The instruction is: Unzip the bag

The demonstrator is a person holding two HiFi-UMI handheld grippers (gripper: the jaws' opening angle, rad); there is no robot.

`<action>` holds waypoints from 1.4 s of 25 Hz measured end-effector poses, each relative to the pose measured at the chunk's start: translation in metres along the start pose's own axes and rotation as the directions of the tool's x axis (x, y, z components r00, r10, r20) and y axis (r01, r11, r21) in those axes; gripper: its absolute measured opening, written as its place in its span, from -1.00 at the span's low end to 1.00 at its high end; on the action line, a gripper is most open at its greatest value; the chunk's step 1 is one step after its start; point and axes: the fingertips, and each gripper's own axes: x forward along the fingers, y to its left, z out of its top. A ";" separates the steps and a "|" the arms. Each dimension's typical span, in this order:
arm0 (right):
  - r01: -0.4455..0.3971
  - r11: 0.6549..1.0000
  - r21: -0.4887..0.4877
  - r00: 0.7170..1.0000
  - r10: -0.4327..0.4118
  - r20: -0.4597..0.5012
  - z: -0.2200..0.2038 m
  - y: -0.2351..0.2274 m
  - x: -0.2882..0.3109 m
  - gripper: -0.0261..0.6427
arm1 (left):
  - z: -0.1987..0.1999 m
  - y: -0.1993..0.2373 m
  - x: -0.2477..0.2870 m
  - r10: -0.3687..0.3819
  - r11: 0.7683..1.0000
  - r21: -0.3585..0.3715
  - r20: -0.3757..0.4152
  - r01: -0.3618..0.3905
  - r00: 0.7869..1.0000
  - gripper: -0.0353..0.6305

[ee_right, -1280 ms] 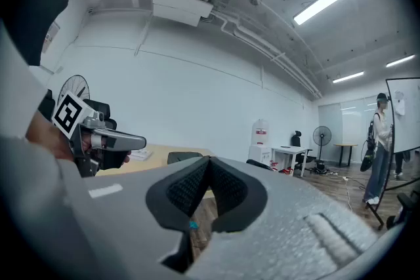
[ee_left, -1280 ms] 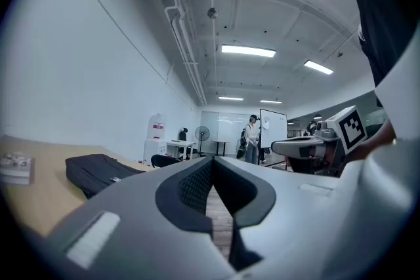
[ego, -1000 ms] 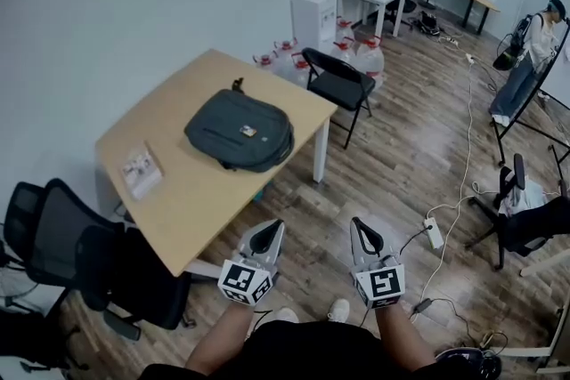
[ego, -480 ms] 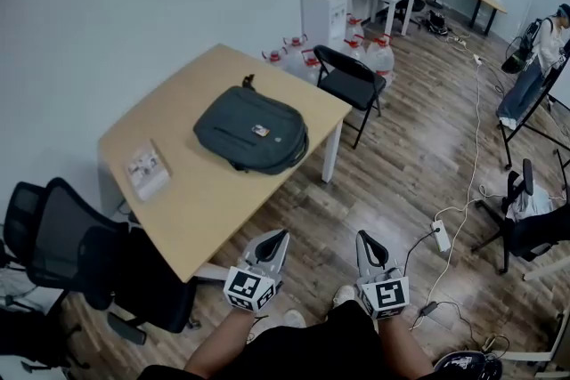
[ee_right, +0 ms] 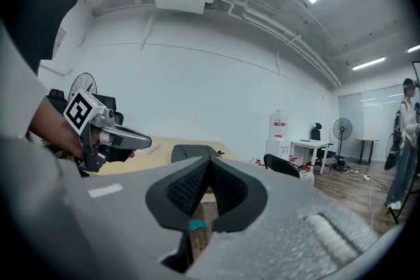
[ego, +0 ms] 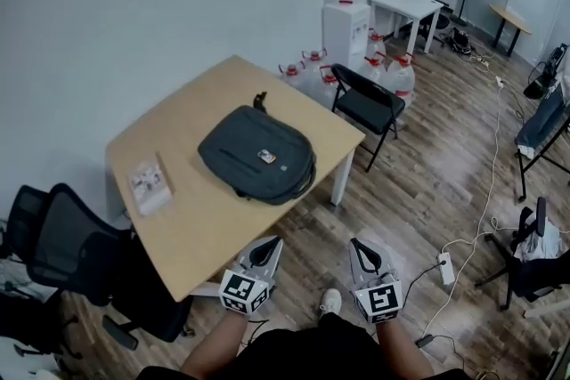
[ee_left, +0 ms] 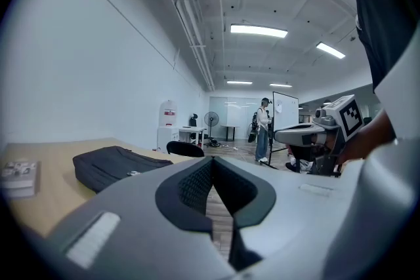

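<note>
A dark grey backpack (ego: 258, 155) lies flat on the wooden table (ego: 187, 200), closed, with a small badge on its front. It also shows in the left gripper view as a low dark shape (ee_left: 115, 164) and in the right gripper view beyond the jaws (ee_right: 190, 151). My left gripper (ego: 270, 245) and right gripper (ego: 358, 246) are held side by side near my body, off the table's near corner, well short of the backpack. Both are shut with nothing between their jaws.
A booklet (ego: 150, 183) lies on the table's left part. A black office chair (ego: 80, 254) stands at the near left, a folding chair (ego: 370, 105) beyond the table. Water bottles and a dispenser (ego: 346, 9) stand by the wall. Cables and a power strip (ego: 445, 267) lie on the floor.
The view has shifted, so the table and backpack now sit a little lower and further right in the picture. Both grippers stay shut and close to my body.
</note>
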 end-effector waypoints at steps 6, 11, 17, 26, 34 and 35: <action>-0.102 0.995 -0.002 0.995 0.102 -0.018 -0.005 -0.029 0.035 -0.91 | -0.003 0.011 0.035 0.056 0.998 0.002 -0.031 -0.055 0.998 -0.84; -0.215 0.976 -0.023 0.976 0.214 -0.045 -0.016 -0.040 0.057 -0.91 | -0.010 0.024 0.048 0.132 0.991 -0.018 -0.067 -0.133 0.989 -0.84; -0.302 0.953 -0.018 0.952 0.300 -0.068 -0.027 -0.045 0.080 -0.91 | -0.017 0.044 0.050 0.228 0.971 -0.046 -0.085 -0.233 0.970 -0.84; -0.413 0.910 -0.036 0.909 0.410 -0.081 -0.024 -0.020 0.142 -0.91 | -0.035 0.088 0.046 0.307 0.945 -0.081 -0.119 -0.317 0.944 -0.84; -0.509 0.857 -0.084 0.859 0.499 -0.111 -0.010 0.014 0.211 -0.91 | -0.036 0.145 0.043 0.366 0.922 -0.095 -0.104 -0.376 0.925 -0.84; -0.517 0.852 -0.087 0.855 0.508 -0.109 -0.007 0.020 0.220 -0.91 | -0.036 0.151 0.042 0.370 0.920 -0.097 -0.100 -0.379 0.924 -0.84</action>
